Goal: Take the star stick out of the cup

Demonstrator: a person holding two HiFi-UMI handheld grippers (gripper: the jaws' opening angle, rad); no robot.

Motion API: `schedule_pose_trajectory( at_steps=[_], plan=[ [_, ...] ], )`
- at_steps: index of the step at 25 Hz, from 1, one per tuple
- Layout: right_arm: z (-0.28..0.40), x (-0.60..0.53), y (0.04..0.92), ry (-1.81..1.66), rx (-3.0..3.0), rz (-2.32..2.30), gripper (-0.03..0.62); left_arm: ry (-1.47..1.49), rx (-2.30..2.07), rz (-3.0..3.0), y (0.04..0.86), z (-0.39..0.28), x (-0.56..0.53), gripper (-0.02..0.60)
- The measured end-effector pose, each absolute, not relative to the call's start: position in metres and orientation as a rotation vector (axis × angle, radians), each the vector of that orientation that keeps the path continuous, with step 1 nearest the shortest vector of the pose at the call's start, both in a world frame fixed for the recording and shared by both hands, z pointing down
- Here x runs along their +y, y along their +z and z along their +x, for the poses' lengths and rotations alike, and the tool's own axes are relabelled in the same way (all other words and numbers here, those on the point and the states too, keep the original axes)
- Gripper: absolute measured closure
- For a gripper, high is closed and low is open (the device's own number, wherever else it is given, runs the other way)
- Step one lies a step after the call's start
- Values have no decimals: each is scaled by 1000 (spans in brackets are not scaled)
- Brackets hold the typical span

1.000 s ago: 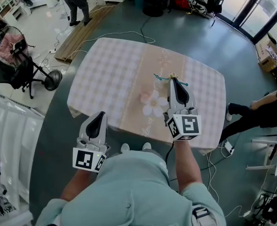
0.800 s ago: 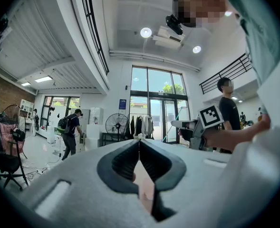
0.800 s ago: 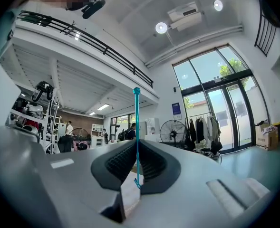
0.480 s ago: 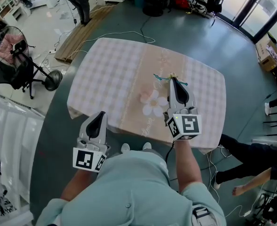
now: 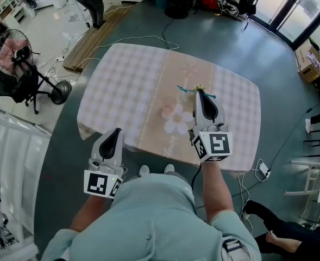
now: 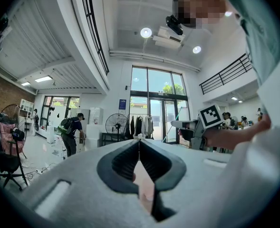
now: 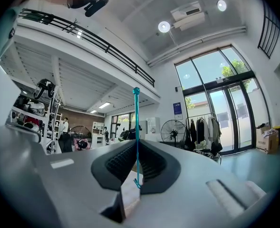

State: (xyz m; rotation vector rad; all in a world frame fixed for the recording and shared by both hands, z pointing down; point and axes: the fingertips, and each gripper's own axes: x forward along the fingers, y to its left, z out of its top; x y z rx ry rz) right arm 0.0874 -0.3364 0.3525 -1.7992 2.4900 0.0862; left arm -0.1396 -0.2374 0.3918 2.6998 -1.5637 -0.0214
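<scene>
A thin teal stick point(image 7: 136, 127) stands between the jaws of my right gripper point(image 7: 136, 148), which is shut on it, and it rises straight up to a small knob. In the head view the right gripper point(image 5: 201, 93) hovers over the right half of the table, with the stick point(image 5: 184, 89) lying crosswise at its tip. No cup shows in any view. My left gripper point(image 5: 115, 132) hangs at the table's near edge. In the left gripper view its jaws point(image 6: 139, 144) are shut with nothing between them.
The table point(image 5: 127, 86) wears a pink checked cloth with a flower print point(image 5: 176, 118). A stroller point(image 5: 13, 64) and a floor fan point(image 5: 59, 91) stand to the left. Cables lie on the floor, and a person's legs point(image 5: 282, 235) show at the lower right.
Both grippers and the stick have stayed where they were. A person at the right has walked toward the lower right corner.
</scene>
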Motion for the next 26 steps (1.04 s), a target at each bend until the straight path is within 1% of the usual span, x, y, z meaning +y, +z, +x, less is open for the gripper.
schedule_pose_trajectory(
  at_steps=[26],
  plan=[
    [80,-337,348,72,2503,-1785,583,-22,-1562,2700,386,-145,-239,574]
  ],
)
